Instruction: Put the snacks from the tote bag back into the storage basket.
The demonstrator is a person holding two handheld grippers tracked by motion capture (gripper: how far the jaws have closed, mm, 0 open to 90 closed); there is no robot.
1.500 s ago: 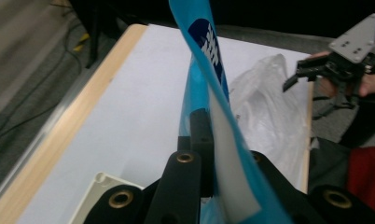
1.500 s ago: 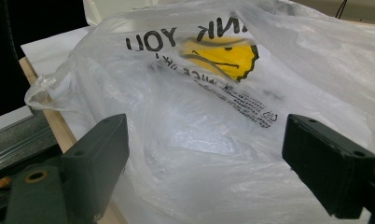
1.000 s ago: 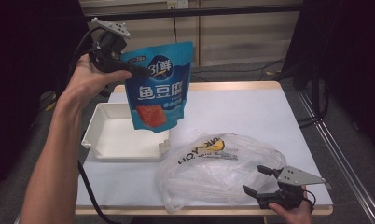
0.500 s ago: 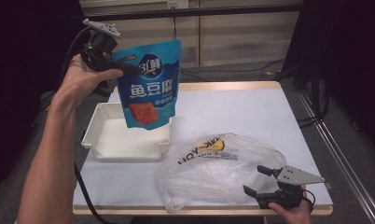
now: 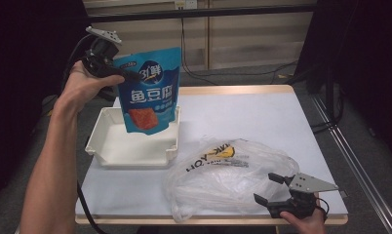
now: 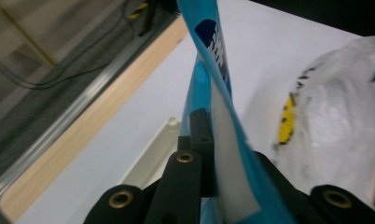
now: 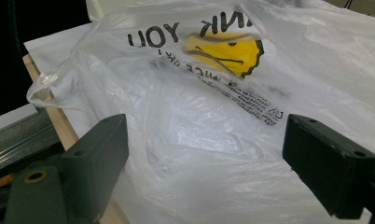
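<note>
Blue and glossy, the snack pouch (image 5: 150, 92) hangs from the left gripper (image 5: 128, 76) above the white tray (image 5: 102, 146), its lower edge over the tray's far rim. Compared with a second ago, the pouch has drifted toward 10 o'clock and risen a little, so it now sits more squarely over the tray rather than toward the plastic bag (image 5: 228, 175). That suggests the pouch, probably taken from the bag, is headed for the tray and only needs lowering. In the left gripper view the jaws are clamped tight on the pouch's upper edge (image 6: 213, 116). At 5 o'clock on the table (image 5: 243, 112), the right gripper (image 5: 268, 187) has stayed put, jaws spread wide, just beside the bag's crumpled film (image 7: 209, 135) and gripping nothing.
</note>
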